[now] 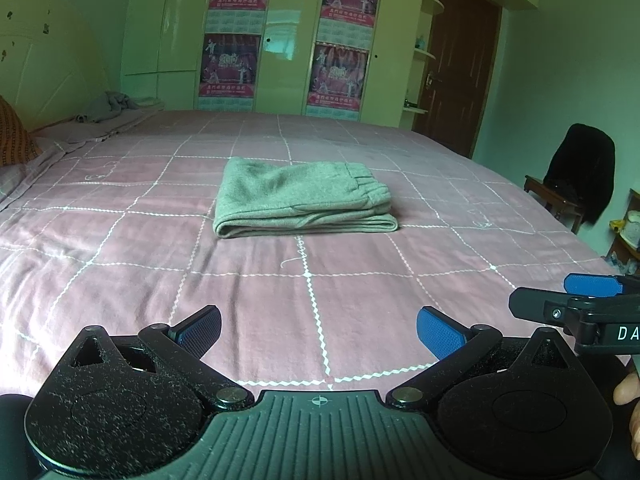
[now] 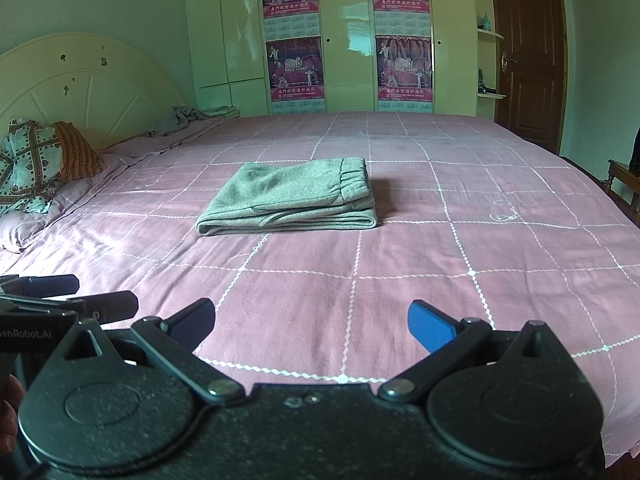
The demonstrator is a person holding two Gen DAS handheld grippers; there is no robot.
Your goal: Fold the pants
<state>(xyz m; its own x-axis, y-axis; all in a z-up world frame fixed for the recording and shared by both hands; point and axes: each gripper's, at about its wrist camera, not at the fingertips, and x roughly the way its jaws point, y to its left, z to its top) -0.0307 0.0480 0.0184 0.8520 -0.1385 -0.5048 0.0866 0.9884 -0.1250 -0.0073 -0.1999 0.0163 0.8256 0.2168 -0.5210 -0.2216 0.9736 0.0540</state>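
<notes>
The pants (image 1: 305, 200) lie folded on the bed (image 1: 360, 288) — well ahead of both grippers, touching neither. Left gripper (image 1: 320, 330) and right gripper (image 2: 311, 326) hover side by side, jaws spread — empty

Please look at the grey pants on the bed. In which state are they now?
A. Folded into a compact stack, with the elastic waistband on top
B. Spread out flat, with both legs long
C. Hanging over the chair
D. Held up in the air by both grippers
A: the pants lie as a layered stack on the pink bed cover, waistband on top at the right, while the left gripper and right gripper are open and apart from them.
</notes>
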